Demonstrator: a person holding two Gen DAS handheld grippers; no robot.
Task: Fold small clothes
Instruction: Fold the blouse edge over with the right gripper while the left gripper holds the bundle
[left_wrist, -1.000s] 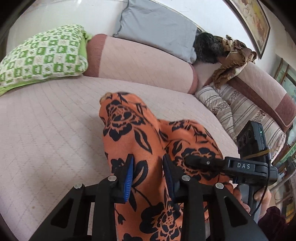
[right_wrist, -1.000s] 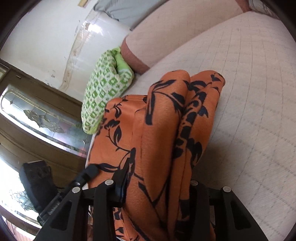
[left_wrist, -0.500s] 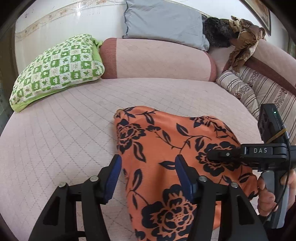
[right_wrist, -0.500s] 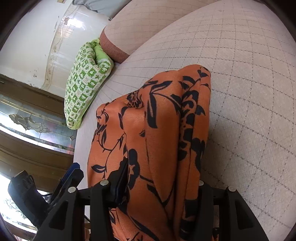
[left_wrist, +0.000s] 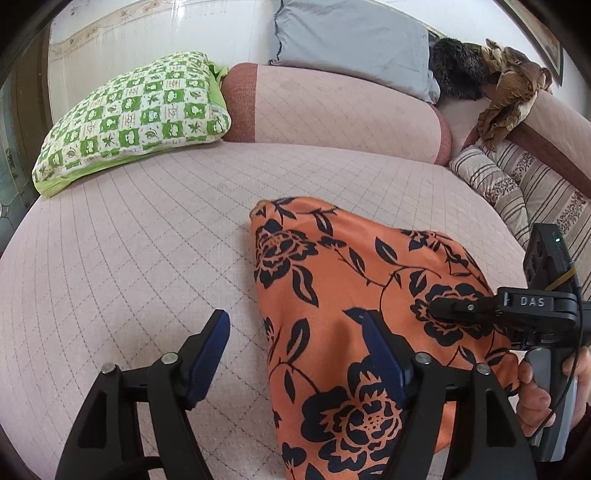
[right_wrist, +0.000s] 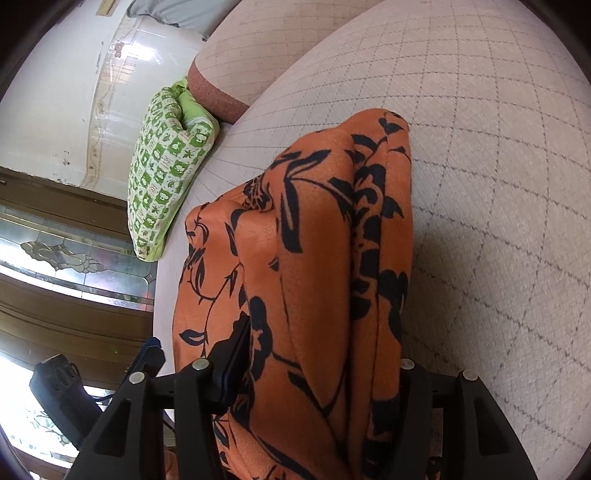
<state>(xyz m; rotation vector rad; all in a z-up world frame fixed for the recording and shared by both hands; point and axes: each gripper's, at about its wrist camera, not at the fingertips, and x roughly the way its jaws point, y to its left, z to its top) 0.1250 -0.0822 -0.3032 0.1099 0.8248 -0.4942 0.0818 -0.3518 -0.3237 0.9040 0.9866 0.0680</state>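
Observation:
An orange garment with black flowers (left_wrist: 343, 280) lies bunched on the pale quilted bed (left_wrist: 129, 251). My left gripper (left_wrist: 295, 332) is open, its jaws wide apart at the garment's left edge, holding nothing. My right gripper (right_wrist: 317, 354) straddles a thick fold of the same garment (right_wrist: 314, 258); its jaws stand wide apart around the cloth, and the right finger is hidden behind the fabric. The right gripper's finger (left_wrist: 461, 308) rests on the cloth in the left wrist view.
A green checked pillow (left_wrist: 136, 114) lies at the back left. A pink bolster (left_wrist: 332, 107) and grey pillow (left_wrist: 354, 40) line the back. Striped cushions (left_wrist: 517, 188) and a brown cloth (left_wrist: 509, 88) sit at the right. A dark wooden door with glass (right_wrist: 55, 266) stands beyond the bed's edge.
My left gripper opened, let go of the garment and pulled back to the left. The garment settled lower and spread on the bed. My right gripper stayed around its fold.

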